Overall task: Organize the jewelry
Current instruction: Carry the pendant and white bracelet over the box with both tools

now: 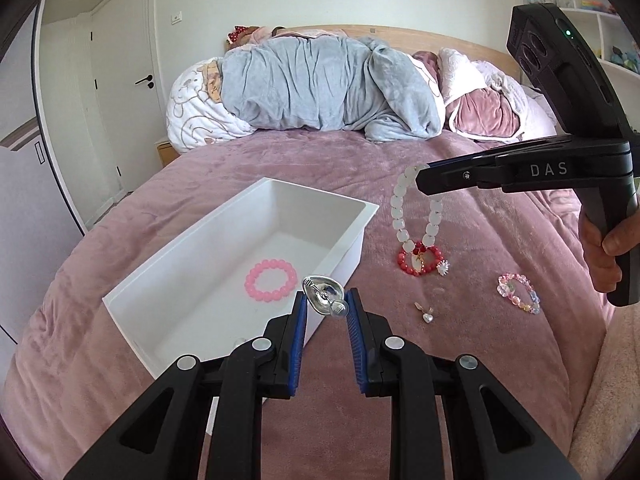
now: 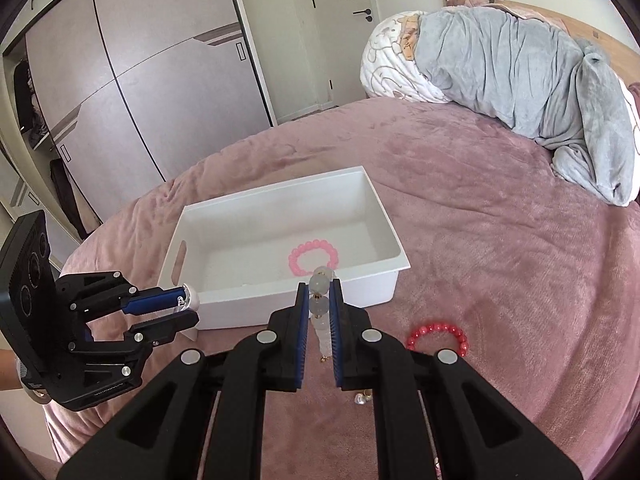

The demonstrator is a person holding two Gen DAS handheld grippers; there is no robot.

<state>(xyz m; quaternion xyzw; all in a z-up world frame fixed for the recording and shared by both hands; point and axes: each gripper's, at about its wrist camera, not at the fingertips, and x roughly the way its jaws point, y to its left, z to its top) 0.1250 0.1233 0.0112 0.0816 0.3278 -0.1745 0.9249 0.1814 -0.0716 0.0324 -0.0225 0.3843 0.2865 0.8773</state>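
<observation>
- Left tool pinches a silver ornament between its blue pads, just above the near corner of the white bin
- Right tool is clamped on a white bead bracelet, which hangs from it over the bed (its lowest beads overlap the red bracelet in the left view)
- Pink bracelet lies inside the bin
- Pastel bracelet and a small pearl charm lie on the bed, apart

White bin open-topped, only a pink bracelet on its floor. Bed right of the bin cluttered: red bracelet, pastel bracelet, small charm. Grey duvet blocks the far side.
</observation>
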